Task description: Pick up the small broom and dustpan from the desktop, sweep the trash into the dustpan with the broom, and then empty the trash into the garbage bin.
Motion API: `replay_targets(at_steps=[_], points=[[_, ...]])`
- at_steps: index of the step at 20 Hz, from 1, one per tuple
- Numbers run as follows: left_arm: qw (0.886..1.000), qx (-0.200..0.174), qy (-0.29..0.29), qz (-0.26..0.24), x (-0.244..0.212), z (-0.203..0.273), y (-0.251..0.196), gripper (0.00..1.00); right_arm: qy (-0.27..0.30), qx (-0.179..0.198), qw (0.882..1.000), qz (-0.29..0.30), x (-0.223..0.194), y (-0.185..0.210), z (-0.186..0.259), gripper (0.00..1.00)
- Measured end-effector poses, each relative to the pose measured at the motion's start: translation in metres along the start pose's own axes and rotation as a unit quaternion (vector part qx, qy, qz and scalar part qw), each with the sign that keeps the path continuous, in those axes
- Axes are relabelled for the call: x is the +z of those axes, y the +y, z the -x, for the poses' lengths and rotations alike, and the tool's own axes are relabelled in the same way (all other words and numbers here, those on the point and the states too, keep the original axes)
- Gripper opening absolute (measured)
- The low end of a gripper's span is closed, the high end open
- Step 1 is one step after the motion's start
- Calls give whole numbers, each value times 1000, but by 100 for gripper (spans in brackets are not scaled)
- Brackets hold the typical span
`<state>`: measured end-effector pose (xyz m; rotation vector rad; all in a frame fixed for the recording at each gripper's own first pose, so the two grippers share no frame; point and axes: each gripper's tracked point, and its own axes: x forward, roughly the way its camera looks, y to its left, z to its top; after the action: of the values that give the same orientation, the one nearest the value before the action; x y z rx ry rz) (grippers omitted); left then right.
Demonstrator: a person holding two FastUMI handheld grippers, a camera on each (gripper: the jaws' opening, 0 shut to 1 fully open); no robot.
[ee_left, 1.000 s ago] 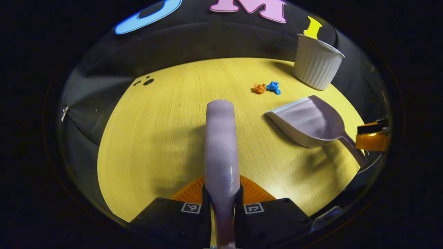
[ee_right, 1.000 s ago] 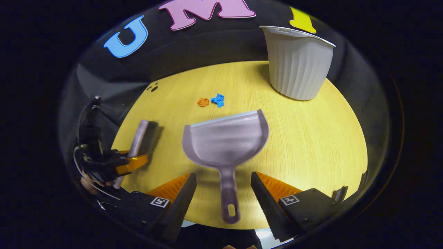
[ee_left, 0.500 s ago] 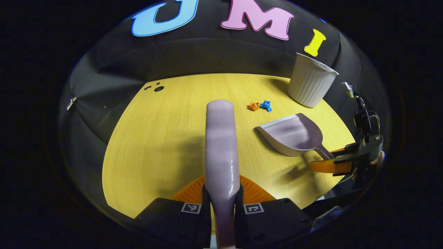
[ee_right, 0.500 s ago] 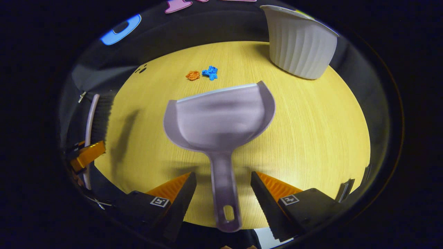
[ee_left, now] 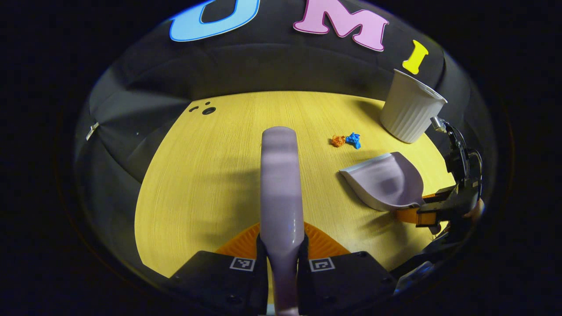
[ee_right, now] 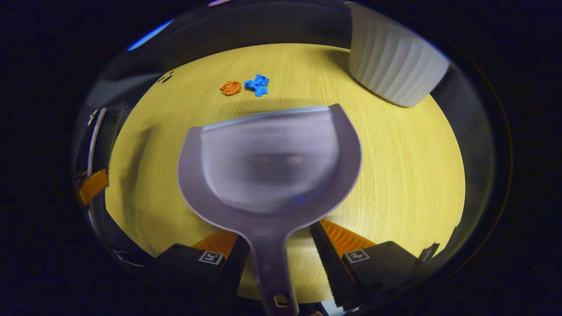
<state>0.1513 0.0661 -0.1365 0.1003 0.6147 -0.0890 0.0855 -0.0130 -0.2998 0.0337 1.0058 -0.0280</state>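
Clamped glossy lilac broom in left gripper; straddled smooth dustpan handle with right gripper, not closed.

Each black, blocky left gripper finger mount is carrying a small square black-and-white tag near the pale lilac plastic broom handle. The right gripper is showing matching tagged mounts and saw-toothed finger edges; black cables are looping above its body in the left gripper view.
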Motion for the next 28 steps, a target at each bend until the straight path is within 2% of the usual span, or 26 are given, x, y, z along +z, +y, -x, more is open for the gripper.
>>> replay_targets(at_steps=[1,2,3,4,6,11,14,17,19,22,25,28], points=[[1000,-2,2,-2,4,-5,-2,30,-2,-1,1000,15,0,-2,-1,70],[1000,-5,6,-6,8,-11,-5,30,-3,3,1000,19,3,-1,3,67],[1000,-9,11,-11,13,-18,-8,29,2,12,1000,22,2,-1,0,49],[1000,-12,16,-20,18,-26,-10,29,4,21,999,29,2,0,-1,40],[998,-13,24,-48,30,-43,-13,30,4,40,999,37,4,-1,0,38],[993,-28,44,-110,69,-93,-27,29,4,53,996,76,-4,-14,6,35],[985,-31,43,-164,103,-125,-32,30,6,65,994,90,-6,-26,14,35],[975,-54,34,-212,130,-157,-48,30,11,74,993,91,-9,-38,26,35],[962,-65,47,-261,138,-177,-56,30,12,67,992,105,-11,-51,34,35],[935,-98,56,-337,149,-196,-79,30,13,64,990,121,-17,-61,40,35],[917,-117,70,-375,149,-207,-100,31,23,64,990,125,-22,-64,34,35],[890,-165,108,-411,126,-200,-123,31,18,59,989,135,-23,-64,35,35]])
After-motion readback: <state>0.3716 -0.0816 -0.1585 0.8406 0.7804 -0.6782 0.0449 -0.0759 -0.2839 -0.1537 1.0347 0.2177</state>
